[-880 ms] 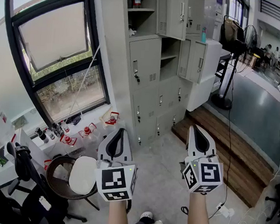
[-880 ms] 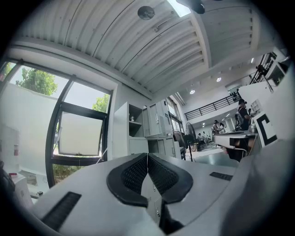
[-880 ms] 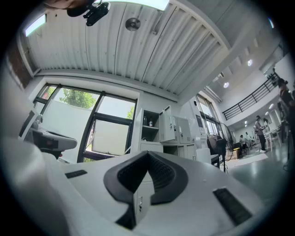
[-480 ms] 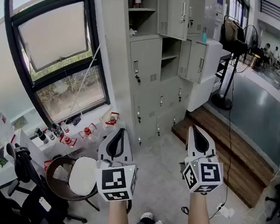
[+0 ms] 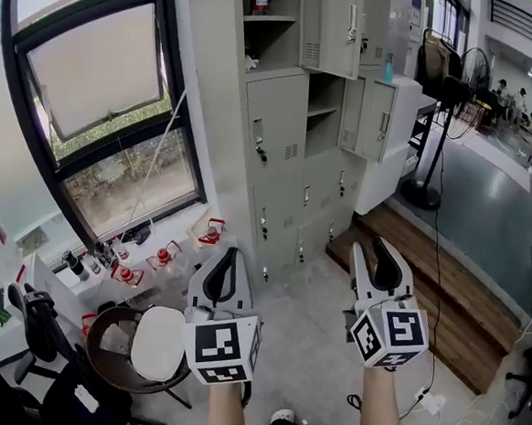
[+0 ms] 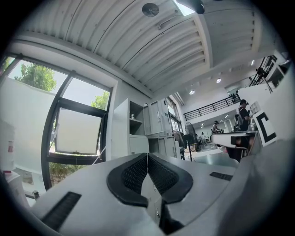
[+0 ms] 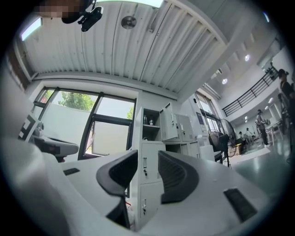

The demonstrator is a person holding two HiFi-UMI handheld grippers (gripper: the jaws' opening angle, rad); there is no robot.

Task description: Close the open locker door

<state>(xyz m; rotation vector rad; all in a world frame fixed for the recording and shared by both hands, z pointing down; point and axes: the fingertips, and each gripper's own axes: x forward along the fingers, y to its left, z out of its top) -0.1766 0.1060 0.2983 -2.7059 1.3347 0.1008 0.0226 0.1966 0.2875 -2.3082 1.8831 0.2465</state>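
1. The left gripper (image 5: 229, 252) has its jaws pressed together, holding nothing.
2. The right gripper (image 5: 373, 250) has its jaws spread and empty.
3. The open locker door (image 5: 375, 119) hangs on the grey lockers (image 5: 274, 130), well apart from both grippers.

Left tongs (image 5: 230, 252) jaws together; right tongs (image 5: 372, 248) jaws apart, empty
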